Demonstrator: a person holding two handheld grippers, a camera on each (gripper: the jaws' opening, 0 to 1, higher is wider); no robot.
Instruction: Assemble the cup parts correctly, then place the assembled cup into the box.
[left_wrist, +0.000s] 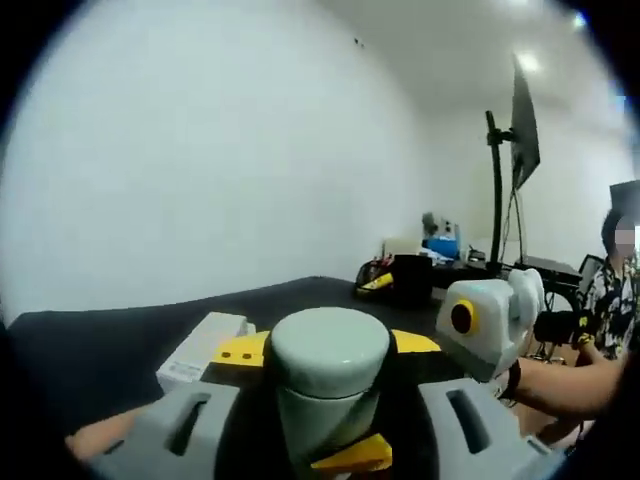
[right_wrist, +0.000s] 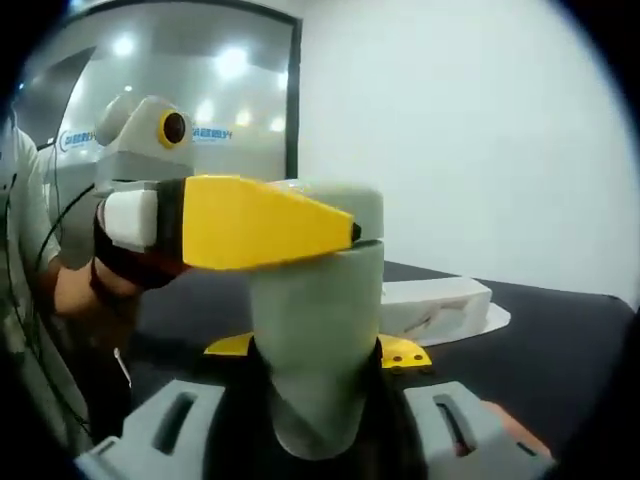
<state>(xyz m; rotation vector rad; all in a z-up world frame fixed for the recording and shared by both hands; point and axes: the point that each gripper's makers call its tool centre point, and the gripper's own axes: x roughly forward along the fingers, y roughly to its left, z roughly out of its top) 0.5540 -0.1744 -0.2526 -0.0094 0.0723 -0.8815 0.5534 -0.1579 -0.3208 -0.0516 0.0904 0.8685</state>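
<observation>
A pale grey-green cup is held up over the black table (left_wrist: 90, 350). Its rounded lid (left_wrist: 330, 345) sits on top of the cup body (right_wrist: 318, 320). My left gripper (left_wrist: 328, 347) is shut on the lid, with a yellow fingertip (left_wrist: 240, 350) on each side of it. From the right gripper view, one of its yellow fingers (right_wrist: 260, 225) lies across the lid (right_wrist: 345, 205). My right gripper (right_wrist: 318, 350) is shut on the cup body lower down, its yellow fingertips (right_wrist: 405, 352) flanking it. One of its fingers (left_wrist: 352, 455) shows under the lid.
A white box (left_wrist: 200, 350) lies on the table behind the cup, and is also in the right gripper view (right_wrist: 435, 305). At the far end stand a black container (left_wrist: 410, 278), clutter and a monitor on a stand (left_wrist: 522, 130). A person (left_wrist: 610, 290) sits at the right.
</observation>
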